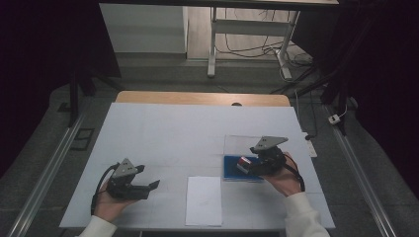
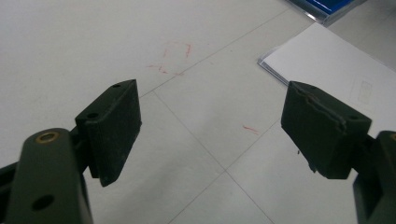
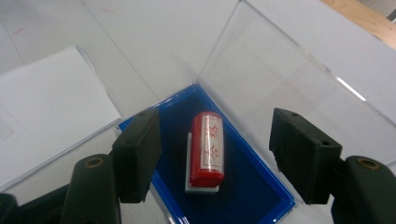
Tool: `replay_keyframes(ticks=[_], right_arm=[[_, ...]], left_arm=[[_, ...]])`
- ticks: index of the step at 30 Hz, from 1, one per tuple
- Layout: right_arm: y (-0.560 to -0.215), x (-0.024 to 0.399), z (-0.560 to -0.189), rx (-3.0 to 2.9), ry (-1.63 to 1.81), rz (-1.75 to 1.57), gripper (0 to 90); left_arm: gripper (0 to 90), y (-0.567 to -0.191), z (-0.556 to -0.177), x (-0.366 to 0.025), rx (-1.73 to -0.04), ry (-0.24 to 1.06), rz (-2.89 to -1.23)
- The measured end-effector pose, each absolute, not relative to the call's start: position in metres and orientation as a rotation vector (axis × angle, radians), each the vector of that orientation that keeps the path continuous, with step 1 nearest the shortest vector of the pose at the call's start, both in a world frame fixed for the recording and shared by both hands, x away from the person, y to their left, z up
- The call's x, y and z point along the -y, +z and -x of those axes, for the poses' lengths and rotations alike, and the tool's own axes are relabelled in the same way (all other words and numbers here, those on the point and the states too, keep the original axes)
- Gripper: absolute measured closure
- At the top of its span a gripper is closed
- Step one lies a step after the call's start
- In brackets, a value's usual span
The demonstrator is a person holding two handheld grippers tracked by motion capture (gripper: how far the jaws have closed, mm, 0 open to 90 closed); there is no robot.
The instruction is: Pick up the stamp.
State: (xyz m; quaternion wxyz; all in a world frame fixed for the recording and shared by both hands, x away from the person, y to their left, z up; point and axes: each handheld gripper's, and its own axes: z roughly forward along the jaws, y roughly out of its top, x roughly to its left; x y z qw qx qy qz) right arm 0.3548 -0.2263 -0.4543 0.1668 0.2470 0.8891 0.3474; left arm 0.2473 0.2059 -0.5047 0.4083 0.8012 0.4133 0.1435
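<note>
The right claw (image 3: 215, 154) hangs released, its black jaws standing apart on either side of the red cylindrical stamp (image 3: 208, 148) without touching it. The stamp lies on its side in the blue-lined tray with a clear lid (image 3: 261, 186), near the desk's (image 1: 163, 133) right edge, its long axis running away from the claw. The right hand (image 1: 282, 178) angles inward. The left claw (image 2: 210, 135) rests released over the near-left desk, beside the white paper sheet (image 1: 204, 200).

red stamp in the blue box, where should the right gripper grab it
Probably across the stamp's long rounded sides, coming down from above: it lies on its side in the open blue box, and the right gripper already straddles it, open and not touching.
</note>
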Motion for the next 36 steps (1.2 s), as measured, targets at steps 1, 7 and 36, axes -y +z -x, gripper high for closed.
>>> replay_keyframes(ticks=[1,7,36], right_arm=[[-0.456,0.225,-0.355,-2.537,0.985,-0.707,35.1],[-0.460,0.220,-0.358,-2.557,0.977,-0.700,39.3],[-0.474,0.220,-0.367,-2.622,0.930,-0.755,69.1]], left_arm=[[20.1,-0.505,-0.247,-0.206,-1.042,0.362,-2.019],[20.1,-0.505,-0.248,-0.207,-1.042,0.358,-2.017],[20.1,-0.506,-0.248,-0.207,-1.046,0.357,-2.022]])
